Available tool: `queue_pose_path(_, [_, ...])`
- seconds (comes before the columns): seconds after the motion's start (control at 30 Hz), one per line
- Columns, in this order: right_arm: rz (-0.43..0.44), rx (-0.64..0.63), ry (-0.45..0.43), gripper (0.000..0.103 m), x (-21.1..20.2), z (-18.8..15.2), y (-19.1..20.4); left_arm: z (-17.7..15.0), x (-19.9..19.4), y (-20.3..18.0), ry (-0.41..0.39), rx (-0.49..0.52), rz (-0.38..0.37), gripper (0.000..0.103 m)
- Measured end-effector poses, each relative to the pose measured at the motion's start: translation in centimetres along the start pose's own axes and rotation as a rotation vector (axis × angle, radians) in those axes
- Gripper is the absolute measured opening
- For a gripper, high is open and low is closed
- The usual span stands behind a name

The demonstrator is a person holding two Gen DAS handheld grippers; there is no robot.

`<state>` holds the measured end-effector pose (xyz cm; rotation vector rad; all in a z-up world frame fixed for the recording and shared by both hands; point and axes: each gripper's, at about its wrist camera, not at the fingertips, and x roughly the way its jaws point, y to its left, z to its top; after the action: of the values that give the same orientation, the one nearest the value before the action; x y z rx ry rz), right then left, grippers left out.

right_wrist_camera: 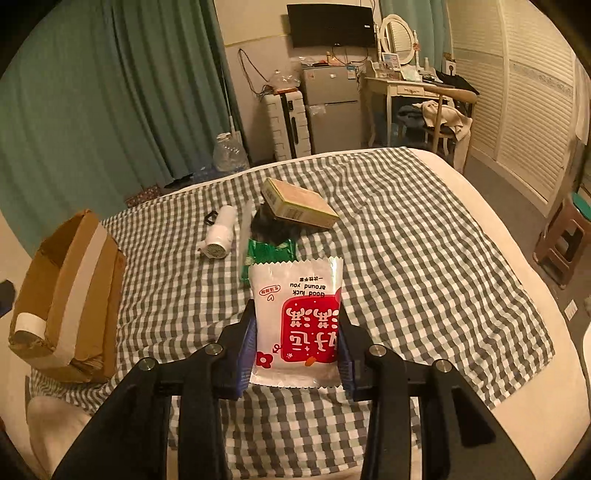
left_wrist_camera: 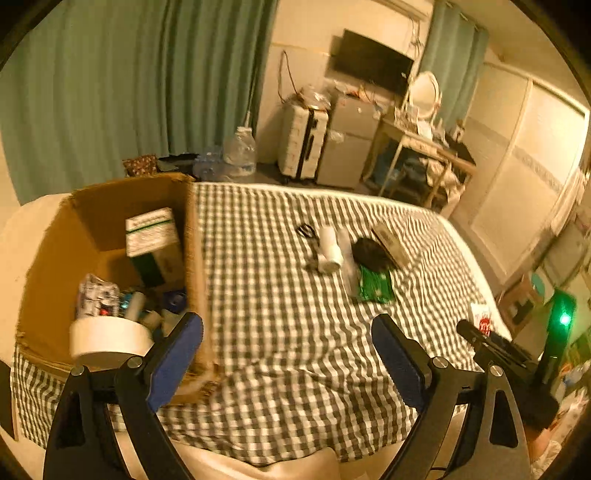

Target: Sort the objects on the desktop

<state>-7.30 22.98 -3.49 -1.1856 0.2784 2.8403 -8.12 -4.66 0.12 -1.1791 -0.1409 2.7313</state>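
Packet (right_wrist_camera: pixel 295 325) clamped in right jaws | box (left_wrist_camera: pixel 110 236) contents: left view only | left jaws apart

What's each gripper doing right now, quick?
Left gripper: open, nothing between its fingers.
Right gripper: closed on the white and red packet.

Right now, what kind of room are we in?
Most likely a bedroom: the sorting happens on a bed under a checked cloth, with a vanity desk and mirror, a suitcase and a wall TV.
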Motion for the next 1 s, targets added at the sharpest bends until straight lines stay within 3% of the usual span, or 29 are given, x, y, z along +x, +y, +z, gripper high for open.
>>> queue_pose_path(0.23, [0.029, 0.066, 0.04, 0.038, 3.0, 0.2, -1.8, -1.0, 6.5, -4.2, 0.108, 0.008, 0.025, 0.095])
queue_pose_path(0.33, [0.047, 0.103, 0.051, 0.038, 5.0, 0.6, -2.8, -0.6, 10.1, -5.9, 0.151, 0.051, 0.056, 0.095])
queue_pose_path(0.47, [0.05, 0.144, 0.087, 0.038, 8.5, 1.4, -4.2, 0.9, 15.0, -7.0, 0.179, 0.036, 0.062, 0.095])
queue_pose_path(0.87, [0.019, 0.145, 0.141, 0.038, 15.9, 3.7, -6.4, 5.7, 30.4, -7.8, 0.214, -0.001, 0.091, 0.095])
queue_pose_path(0.97, [-0.043, 0.119, 0.118, 0.038, 16.0, 3.8, -6.3, 5.6, 33.7, -7.6, 0.282, 0.012, 0.088, 0.095])
queue_pose_path(1.0, [-0.061, 0.11, 0.096, 0.038, 15.7, 3.9, -6.3, 5.5, 33.8, -7.3, 0.247, 0.001, 0.072, 0.094])
